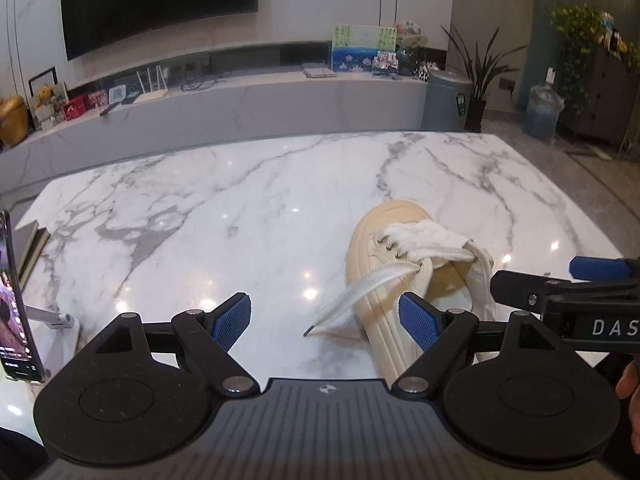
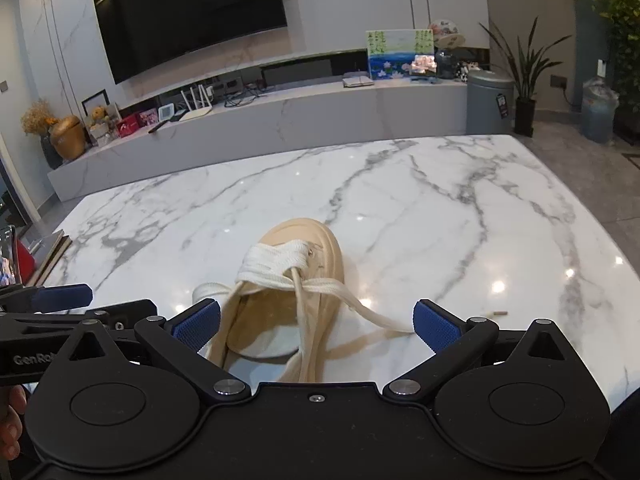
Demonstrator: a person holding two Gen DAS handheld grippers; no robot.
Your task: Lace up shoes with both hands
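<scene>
A cream shoe [image 1: 384, 264] [image 2: 296, 248] with wide white laces lies on the marble table [image 1: 224, 208] [image 2: 440, 208], toe pointing away. One loose lace end [image 1: 352, 296] trails off the shoe's left side, its dark tip resting on the table. My left gripper [image 1: 325, 320] is open just above that lace end, with nothing between its fingers. My right gripper [image 2: 316, 326] is open over the shoe's heel opening. Another lace end [image 2: 380, 316] runs toward its right fingertip without being held. Each gripper shows at the edge of the other's view.
A phone on a stand [image 1: 16, 300] and a stack of books [image 1: 34, 244] sit at the table's left edge. A small brown bit [image 2: 498, 313] lies on the table to the right. Beyond the table are a TV wall, a low cabinet, a bin and plants.
</scene>
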